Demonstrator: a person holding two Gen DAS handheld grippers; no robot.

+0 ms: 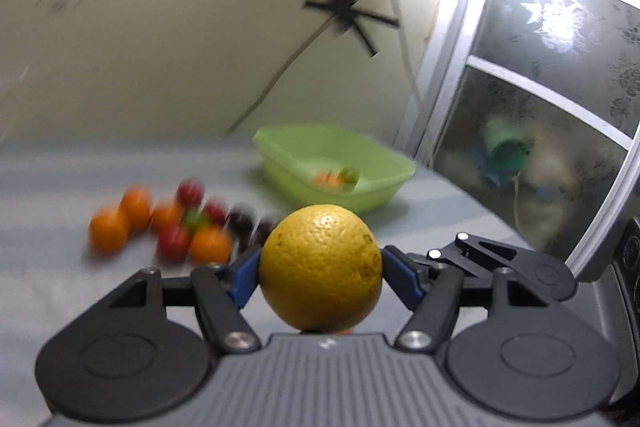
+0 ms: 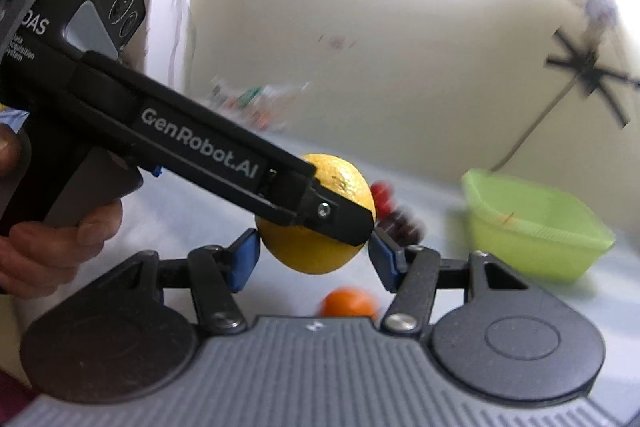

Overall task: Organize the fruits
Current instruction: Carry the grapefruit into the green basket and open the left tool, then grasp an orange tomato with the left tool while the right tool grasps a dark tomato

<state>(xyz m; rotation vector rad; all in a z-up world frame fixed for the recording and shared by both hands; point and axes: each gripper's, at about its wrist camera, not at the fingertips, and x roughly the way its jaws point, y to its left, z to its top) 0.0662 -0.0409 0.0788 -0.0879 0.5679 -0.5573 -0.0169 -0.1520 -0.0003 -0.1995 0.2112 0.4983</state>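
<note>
Citrus: a firm, pebbly yellow orange sits clamped at its widest girth in the left gripper; right gripper gapes apart; green tub at one o'clock.

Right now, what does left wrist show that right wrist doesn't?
Left wrist only: the fruit pile on the table, fruit lying inside the green basin, and the window.

Right wrist only: the left gripper from outside, the hand holding it, and the open right gripper.

Both: the yellow citrus clamped by the left gripper, and the basin.
</note>
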